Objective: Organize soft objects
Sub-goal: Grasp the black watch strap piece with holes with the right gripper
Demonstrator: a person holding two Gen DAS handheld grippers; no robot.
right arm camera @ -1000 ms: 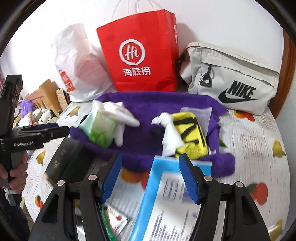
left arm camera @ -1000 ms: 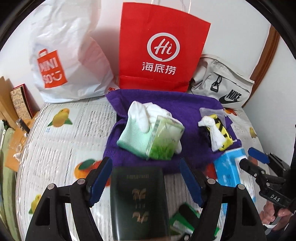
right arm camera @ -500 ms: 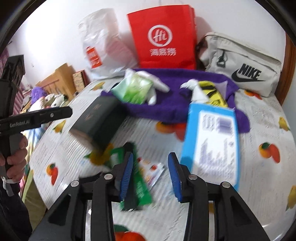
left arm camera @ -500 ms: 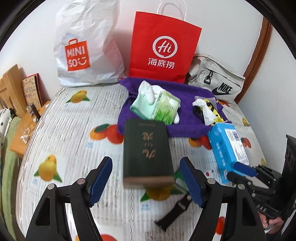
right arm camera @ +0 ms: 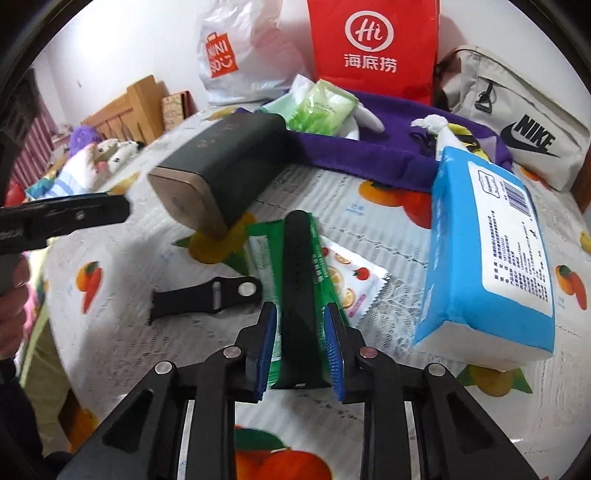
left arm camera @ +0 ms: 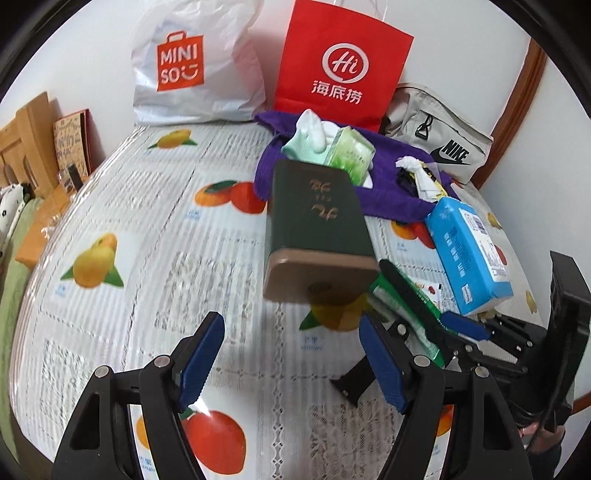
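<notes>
A plain white wall [left arm camera: 461, 33] fills the upper part of the frame, evenly lit with soft shadows. Dark wooden trim [left arm camera: 517, 122] runs down the upper right. A table [left arm camera: 155, 221] covered in a white lace-patterned cloth printed with fruit spreads across the middle. Light wooden furniture [right arm camera: 125, 107] stands at the left edge.

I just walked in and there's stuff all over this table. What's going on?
A person is sorting the clutter with two handheld grippers. The right gripper is closing around a black strap lying on a green packet. The left gripper hangs open and empty near the dark green box. Tissue packs sit on the purple towel.
</notes>
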